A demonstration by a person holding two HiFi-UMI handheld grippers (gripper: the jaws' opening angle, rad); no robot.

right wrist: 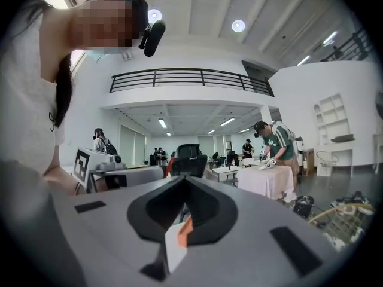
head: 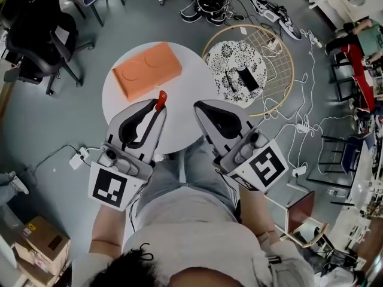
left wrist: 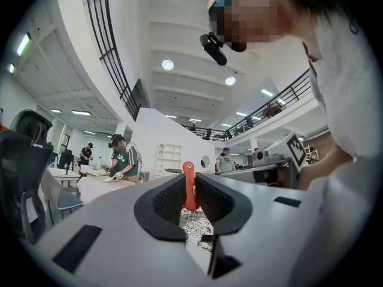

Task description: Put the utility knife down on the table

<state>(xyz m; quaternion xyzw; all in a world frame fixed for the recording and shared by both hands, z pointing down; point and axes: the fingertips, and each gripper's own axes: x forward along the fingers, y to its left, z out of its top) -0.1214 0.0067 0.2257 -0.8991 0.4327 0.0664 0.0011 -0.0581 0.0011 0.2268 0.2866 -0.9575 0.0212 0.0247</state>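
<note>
The utility knife point(head: 160, 100) is orange-red, and its end sticks out past the tips of my left gripper point(head: 157, 107), which is shut on it. In the left gripper view the knife point(left wrist: 190, 187) stands upright between the dark pads. The left gripper hangs over the near edge of the round white table point(head: 179, 130). Beside it on the right, my right gripper point(head: 200, 107) is shut with nothing in it. In the right gripper view the right gripper point(right wrist: 184, 181) has its jaws together and holds nothing. Both gripper views look level across the room, not down at the table.
An orange rectangular block point(head: 146, 69) lies on the far left part of the table. A round wire basket point(head: 281, 58) with patterned cloth stands on the floor to the right. A black office chair point(head: 36, 34) is at the far left. Cables trail over the floor at the right.
</note>
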